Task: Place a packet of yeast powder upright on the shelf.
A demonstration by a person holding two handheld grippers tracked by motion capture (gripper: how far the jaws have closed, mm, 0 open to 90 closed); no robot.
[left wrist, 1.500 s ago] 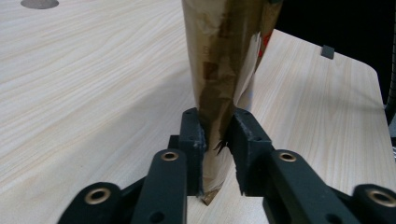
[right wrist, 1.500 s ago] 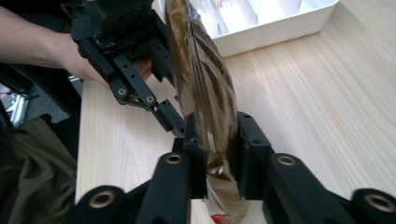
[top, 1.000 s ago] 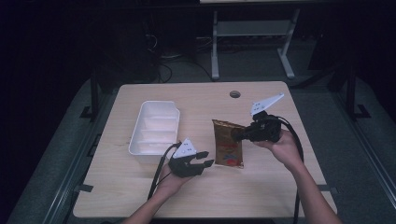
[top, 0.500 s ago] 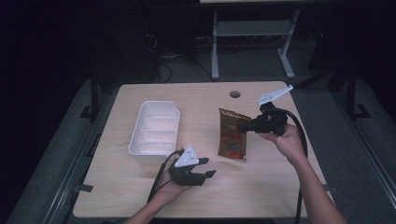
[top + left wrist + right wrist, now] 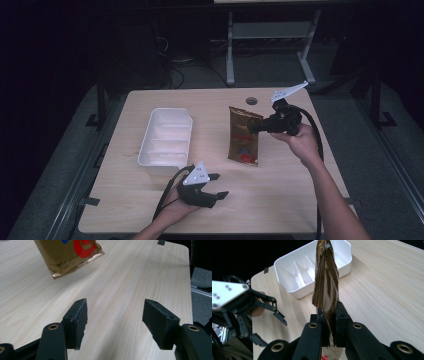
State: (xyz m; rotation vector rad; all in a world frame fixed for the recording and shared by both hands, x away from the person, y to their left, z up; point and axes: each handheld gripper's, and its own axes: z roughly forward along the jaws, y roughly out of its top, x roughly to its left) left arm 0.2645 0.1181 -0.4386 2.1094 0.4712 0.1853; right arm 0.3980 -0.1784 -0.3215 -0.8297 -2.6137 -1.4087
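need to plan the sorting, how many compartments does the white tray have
3, side by side along the white tray: far end, middle, and near end toward the person. The pouch hides part of one.

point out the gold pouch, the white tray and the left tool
pouch (image 5: 243,137), high view, middle of its gold front
tray (image 5: 150,161), high view, near rim
left tool (image 5: 218,185), high view, gap midway between its open tips

The left tool (image 5: 214,186) is held low with jaws just opened wide and empty; the right tool (image 5: 253,128) is raised, jaws clamped.
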